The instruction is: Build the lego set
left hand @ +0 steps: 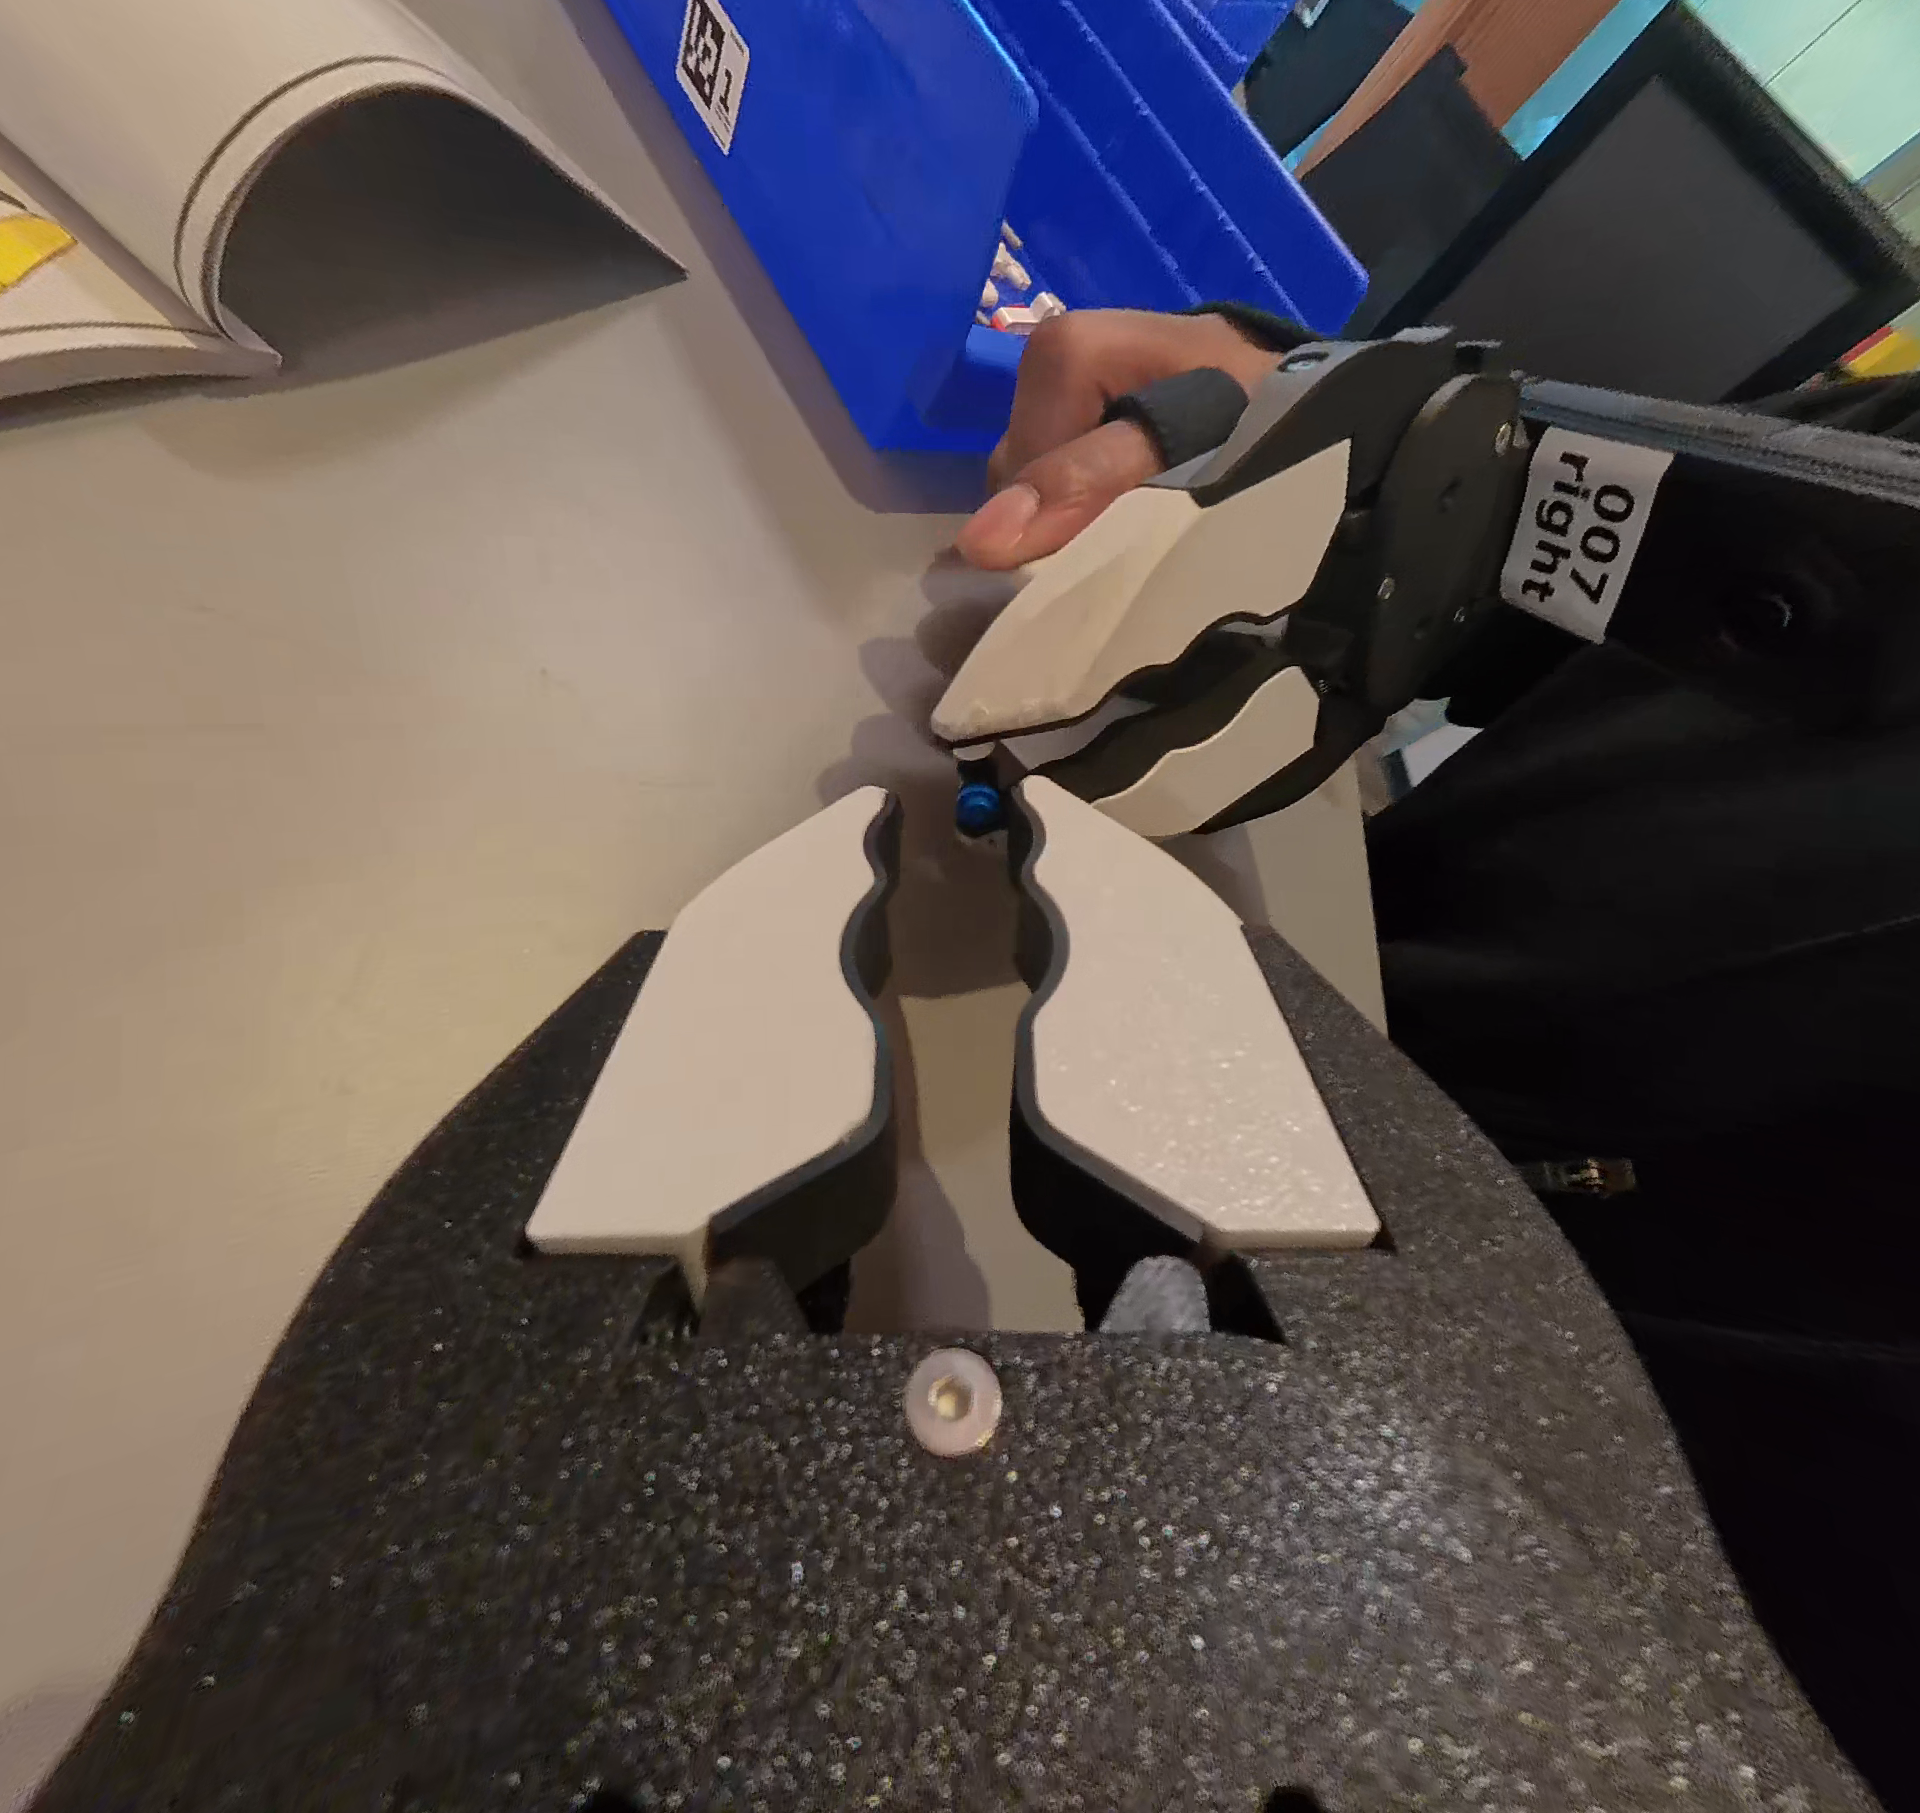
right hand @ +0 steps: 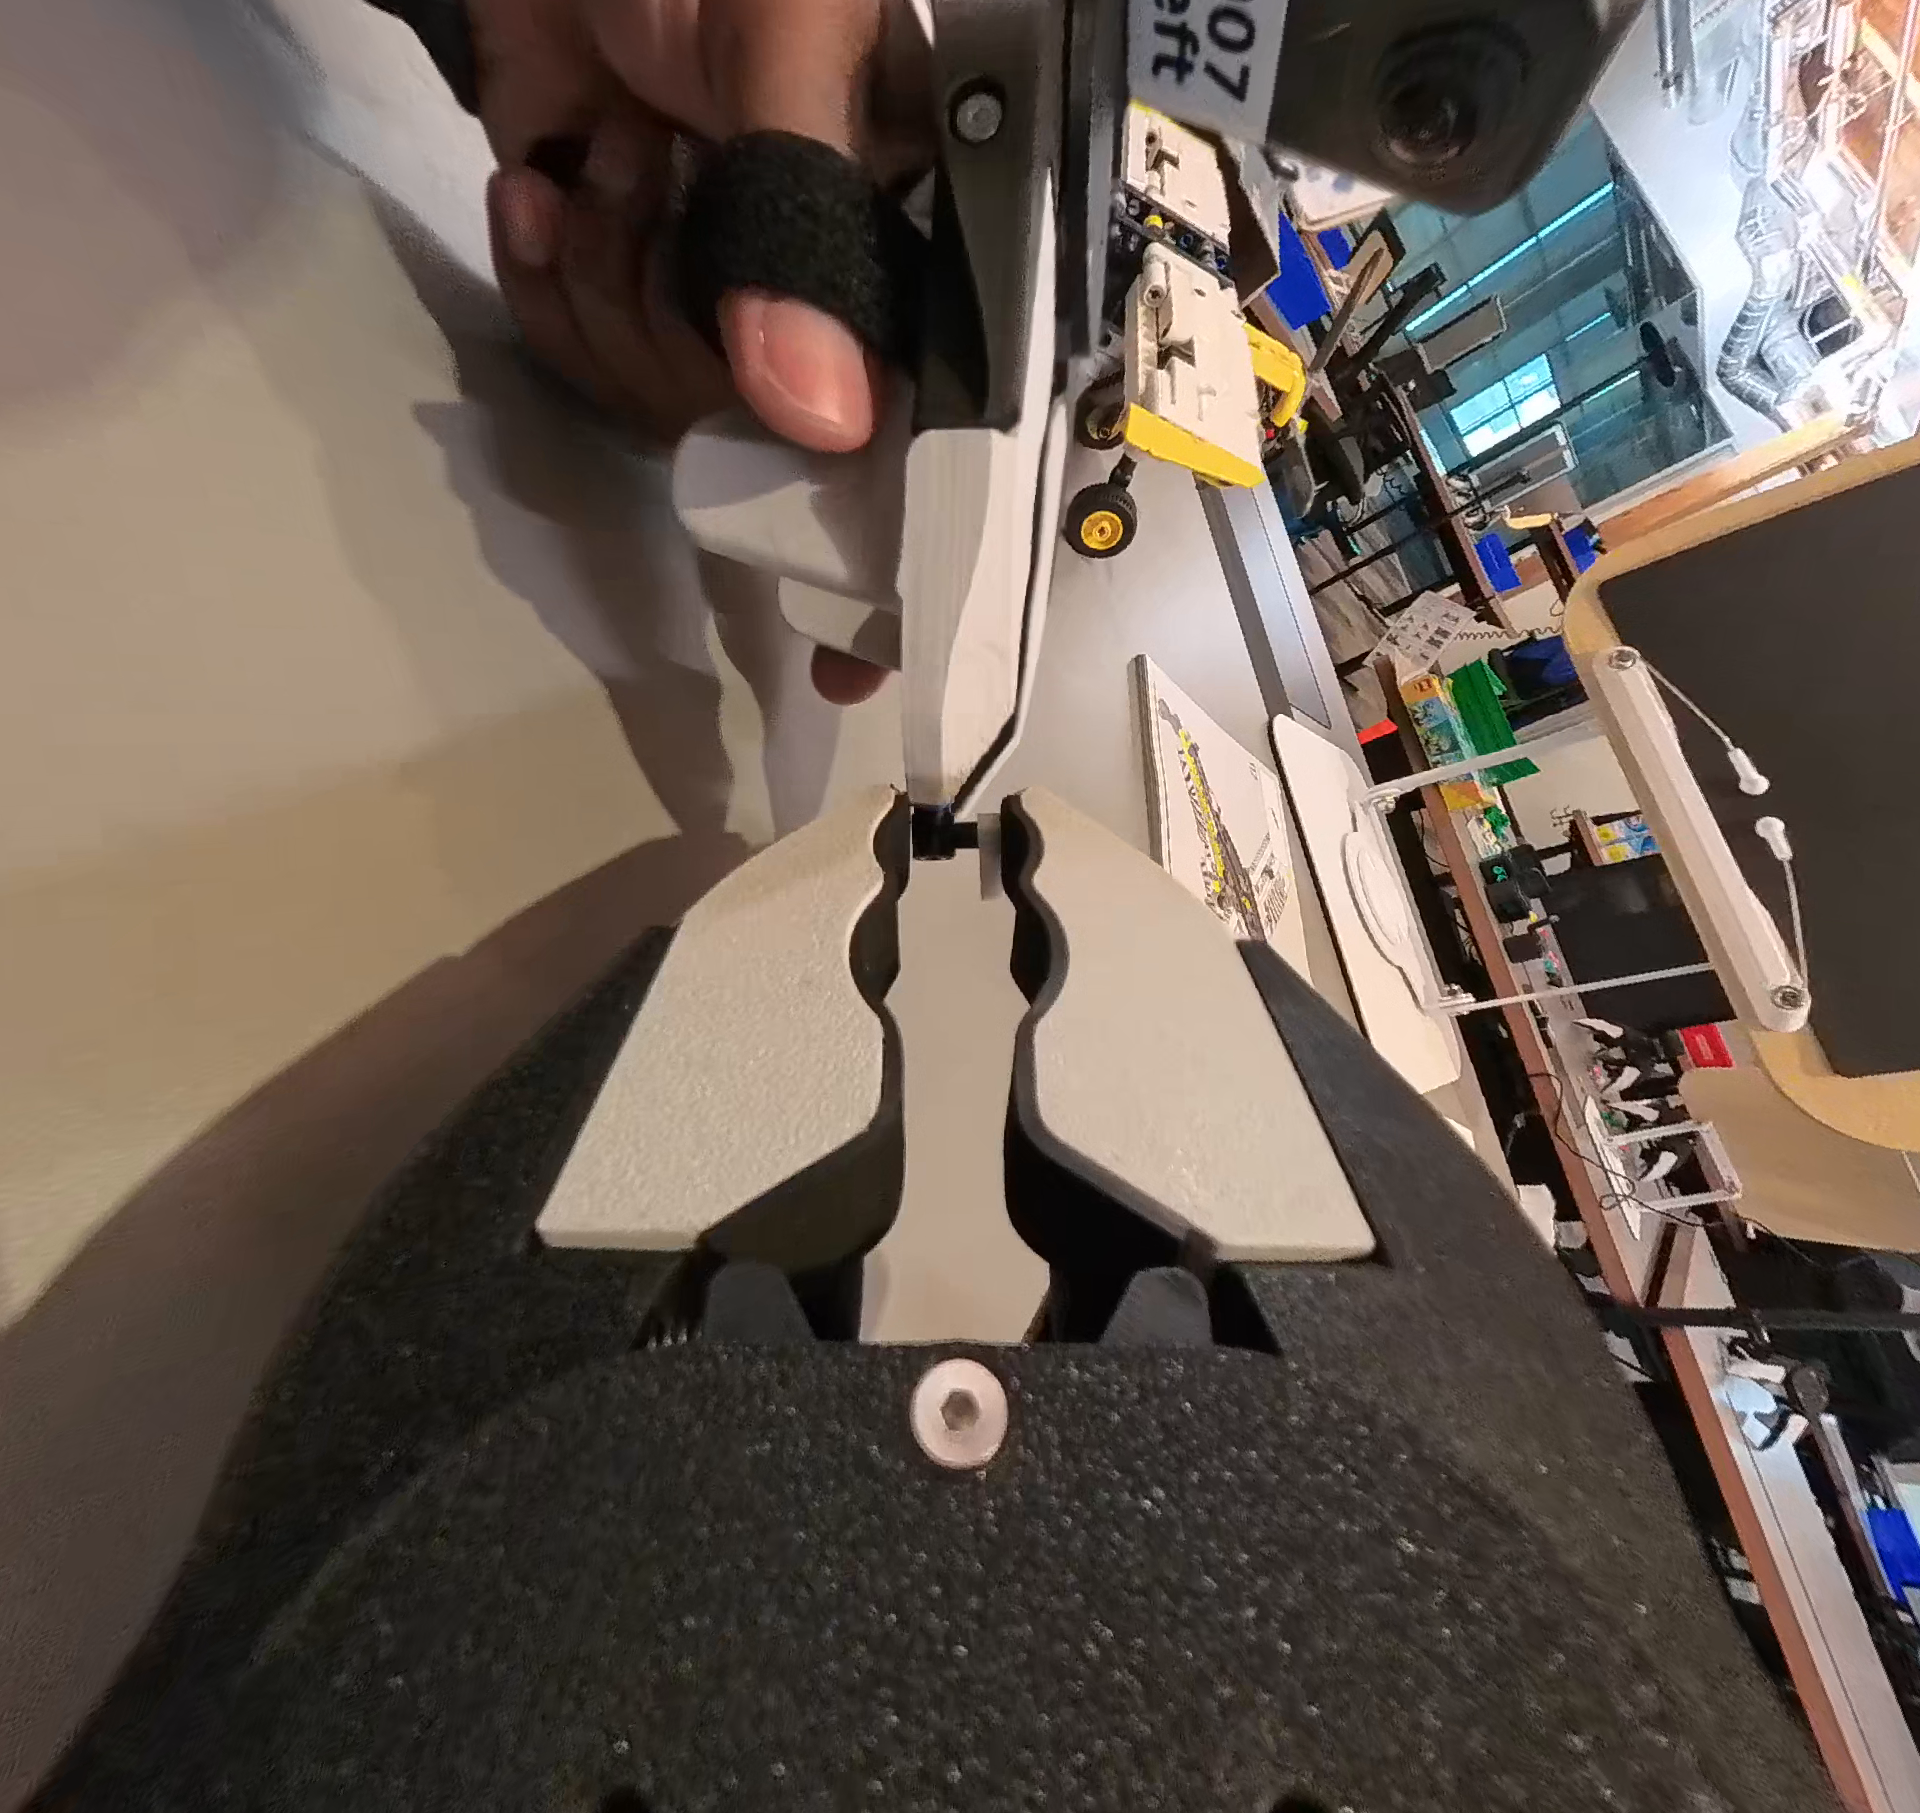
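Observation:
My right gripper point(right hand: 951, 833) is shut on a small part made of a black pin point(right hand: 935, 838) and a white piece point(right hand: 989, 854). Its pads press on both ends. In the left wrist view the same gripper point(left hand: 982, 761) reaches in from the right and holds this part just above the beige table point(left hand: 416, 724). The blue end of the pin point(left hand: 977, 807) points toward my left gripper point(left hand: 954, 805). My left gripper is open, with its tips on either side of the blue end and not pressing on it. One left finger point(right hand: 956, 672) comes down onto the pin from above.
Blue bins point(left hand: 831, 153) with small parts stand at the back, and an open booklet point(left hand: 208, 153) lies at the far left. A white and yellow brick vehicle point(right hand: 1195, 361), the booklet point(right hand: 1216, 828) and a white pad point(right hand: 1371, 932) lie beyond the grippers. A person's hands hold both grippers. My two grippers' fingertips are within a few centimetres of each other.

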A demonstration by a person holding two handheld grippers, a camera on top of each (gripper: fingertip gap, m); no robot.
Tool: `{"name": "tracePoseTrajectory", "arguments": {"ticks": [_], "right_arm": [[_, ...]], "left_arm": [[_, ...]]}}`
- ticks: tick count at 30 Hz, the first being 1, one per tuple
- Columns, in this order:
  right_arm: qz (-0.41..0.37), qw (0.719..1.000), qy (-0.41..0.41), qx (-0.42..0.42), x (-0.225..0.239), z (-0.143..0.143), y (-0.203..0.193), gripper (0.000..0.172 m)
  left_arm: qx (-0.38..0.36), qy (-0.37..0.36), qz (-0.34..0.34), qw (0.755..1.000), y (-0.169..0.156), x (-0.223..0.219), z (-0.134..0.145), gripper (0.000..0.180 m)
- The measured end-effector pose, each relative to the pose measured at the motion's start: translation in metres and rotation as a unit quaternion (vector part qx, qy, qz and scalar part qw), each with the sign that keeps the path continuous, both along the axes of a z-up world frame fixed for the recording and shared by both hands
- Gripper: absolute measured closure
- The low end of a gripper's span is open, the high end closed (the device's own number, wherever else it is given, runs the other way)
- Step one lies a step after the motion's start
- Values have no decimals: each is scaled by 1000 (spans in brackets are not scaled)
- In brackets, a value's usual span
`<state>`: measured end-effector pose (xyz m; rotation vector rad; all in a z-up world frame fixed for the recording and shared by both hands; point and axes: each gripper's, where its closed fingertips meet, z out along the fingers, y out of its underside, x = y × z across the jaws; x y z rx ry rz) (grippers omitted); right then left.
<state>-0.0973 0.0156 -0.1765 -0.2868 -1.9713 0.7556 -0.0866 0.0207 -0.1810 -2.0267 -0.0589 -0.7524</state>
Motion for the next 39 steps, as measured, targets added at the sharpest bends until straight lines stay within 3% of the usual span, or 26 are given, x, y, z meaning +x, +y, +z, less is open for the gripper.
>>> {"name": "tracePoseTrajectory", "arguments": {"ticks": [4, 17, 24, 26, 33, 39], "right_arm": [[-7, 1000, -2, -2, -1, 0, 2, 155], [-10, 998, -50, -47, -1, 4, 12, 143], [18, 999, -34, -12, 6, 2, 7, 149], [12, 1000, -24, -1, 5, 2, 8, 156], [-27, 999, -20, -24, -1, 8, 14, 156], [-50, 998, -22, -33, -3, 9, 13, 156]], "left_arm": [[6, -42, -11, 999, 1, 4, 3, 172], [28, -34, -12, 999, 1, 4, 7, 174], [26, -38, -24, 999, 1, 7, 7, 174], [26, -40, -23, 999, 1, 6, 7, 173], [21, -44, 0, 999, 5, 1, 6, 164], [37, -63, 6, 997, 7, 1, 12, 168]]}}
